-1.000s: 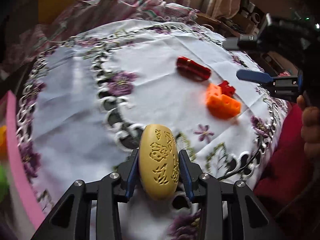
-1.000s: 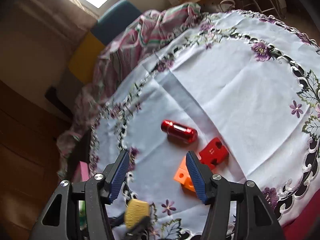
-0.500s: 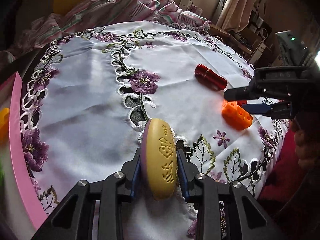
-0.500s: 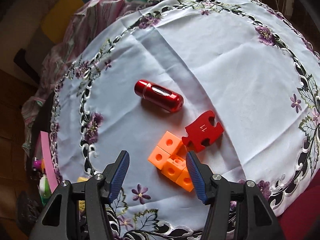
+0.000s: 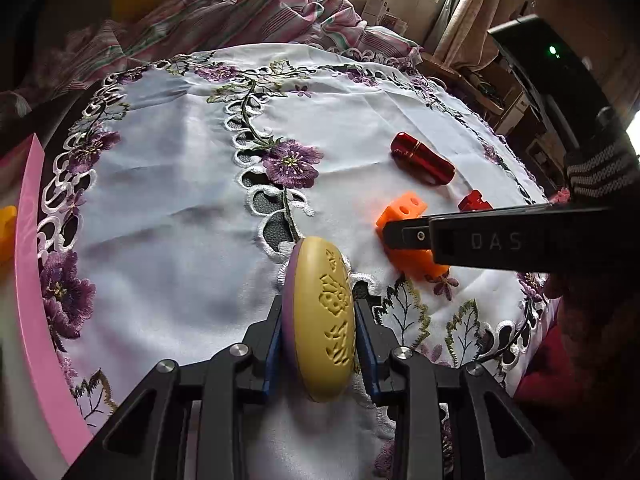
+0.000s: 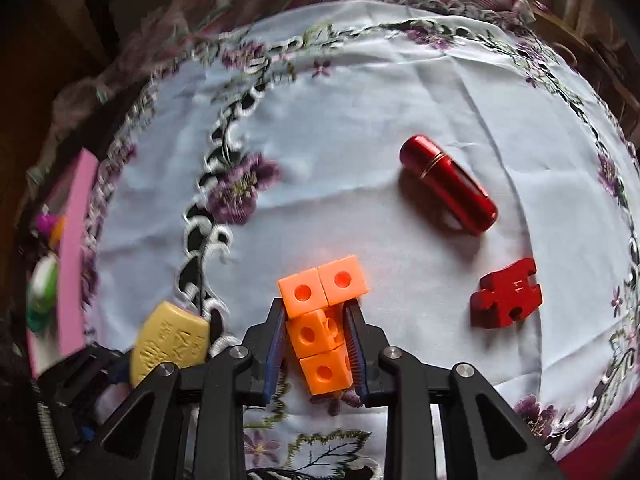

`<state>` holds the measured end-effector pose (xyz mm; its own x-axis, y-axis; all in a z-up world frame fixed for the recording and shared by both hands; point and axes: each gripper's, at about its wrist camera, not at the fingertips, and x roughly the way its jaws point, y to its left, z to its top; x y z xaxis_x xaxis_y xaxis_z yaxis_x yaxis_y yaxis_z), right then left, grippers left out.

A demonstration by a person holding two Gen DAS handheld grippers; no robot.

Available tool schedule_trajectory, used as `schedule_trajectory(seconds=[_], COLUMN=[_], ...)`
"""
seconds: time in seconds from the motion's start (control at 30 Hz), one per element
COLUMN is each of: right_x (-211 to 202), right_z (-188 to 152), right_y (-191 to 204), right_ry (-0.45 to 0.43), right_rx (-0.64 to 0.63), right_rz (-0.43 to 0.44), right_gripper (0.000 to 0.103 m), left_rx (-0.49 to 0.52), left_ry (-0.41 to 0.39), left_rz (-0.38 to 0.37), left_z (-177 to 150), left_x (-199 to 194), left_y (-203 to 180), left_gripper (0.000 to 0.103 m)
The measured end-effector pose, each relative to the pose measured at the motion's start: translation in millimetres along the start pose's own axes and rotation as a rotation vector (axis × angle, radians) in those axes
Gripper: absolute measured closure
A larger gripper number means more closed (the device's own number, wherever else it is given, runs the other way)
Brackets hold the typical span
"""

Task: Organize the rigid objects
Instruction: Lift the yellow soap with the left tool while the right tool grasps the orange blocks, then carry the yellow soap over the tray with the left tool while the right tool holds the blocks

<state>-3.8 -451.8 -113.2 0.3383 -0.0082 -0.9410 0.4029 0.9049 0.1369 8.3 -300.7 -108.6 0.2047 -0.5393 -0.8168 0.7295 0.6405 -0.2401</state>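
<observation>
My left gripper (image 5: 318,332) is clamped on the yellow embossed oval (image 5: 323,320), held over the near edge of the table (image 5: 168,200). My right gripper (image 6: 316,344) jaws are closing, pads pressing the orange cube block (image 6: 320,320). Red capsule (image 6: 448,184) and red puzzle piece (image 6: 506,294) lie apart on the cloth.

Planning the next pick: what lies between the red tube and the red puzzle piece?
Only bare tablecloth separates the red tube and the red puzzle piece, seen in the right wrist view.
</observation>
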Motion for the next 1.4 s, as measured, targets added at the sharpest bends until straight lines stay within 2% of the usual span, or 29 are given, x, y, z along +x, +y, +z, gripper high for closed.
schedule_trajectory(seconds=[0.2, 0.53, 1.03, 1.4], right_x=[6, 7, 10, 10], right_z=[1, 2, 2, 1], right_y=[-1, 5, 9, 13], right_ry=[0.006, -0.002, -0.016, -0.025], right_rx=[-0.015, -0.048, -0.092, -0.127], right_rz=[-0.003, -0.029, -0.058, -0.077], right_gripper=[0.073, 0.073, 0.073, 0.073], left_rx=[0.016, -0.02, -0.022, -0.102], left_ry=[-0.007, -0.009, -0.17, -0.181], left_rz=[0.013, 0.054, 0.163, 0.201], left_z=[-1, -2, 2, -10], left_x=[-2, -21, -95, -114], left_y=[-3, 5, 16, 46], left_gripper=[0.071, 0.073, 0.074, 0.074])
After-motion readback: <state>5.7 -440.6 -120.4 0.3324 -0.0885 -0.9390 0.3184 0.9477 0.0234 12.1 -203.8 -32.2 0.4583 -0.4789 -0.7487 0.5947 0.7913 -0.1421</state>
